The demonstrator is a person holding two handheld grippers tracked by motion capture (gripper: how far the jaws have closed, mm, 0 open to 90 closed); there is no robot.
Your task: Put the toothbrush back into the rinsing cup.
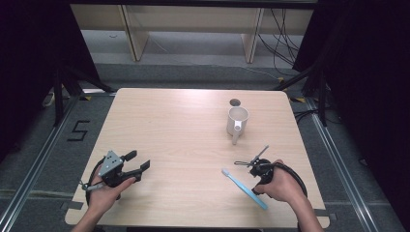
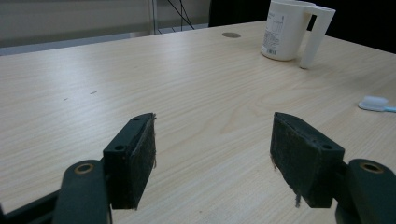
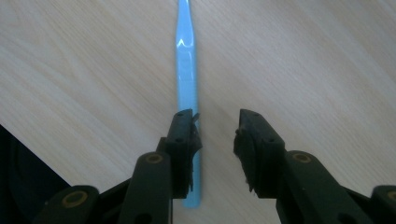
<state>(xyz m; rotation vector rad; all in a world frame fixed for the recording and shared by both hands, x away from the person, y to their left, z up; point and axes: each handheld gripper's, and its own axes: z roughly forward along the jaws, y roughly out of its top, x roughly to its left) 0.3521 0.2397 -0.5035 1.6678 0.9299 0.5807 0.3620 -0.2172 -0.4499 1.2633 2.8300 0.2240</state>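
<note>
Closing now risks the right gripper (image 3: 215, 135) nudging the toothbrush (image 3: 187, 70) aside: its part-open jaws sit off-centre; left gripper (image 2: 212, 154) wide, empty.

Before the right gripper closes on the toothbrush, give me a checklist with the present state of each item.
1. Toothbrush lies flat on the table, free of other things: ok.
2. Right gripper open wide enough for the handle: ok.
3. Handle centred between the jaws: not ok; in the right gripper view it lies beside and partly under one jaw, with the gap over bare table.
4. Right gripper lined up along the handle: ok.
5. Left gripper open, holding nothing, well away from the toothbrush: ok.
6. Mug upright with its mouth unobstructed: ok; whether anything is inside: cannot tell.
</note>
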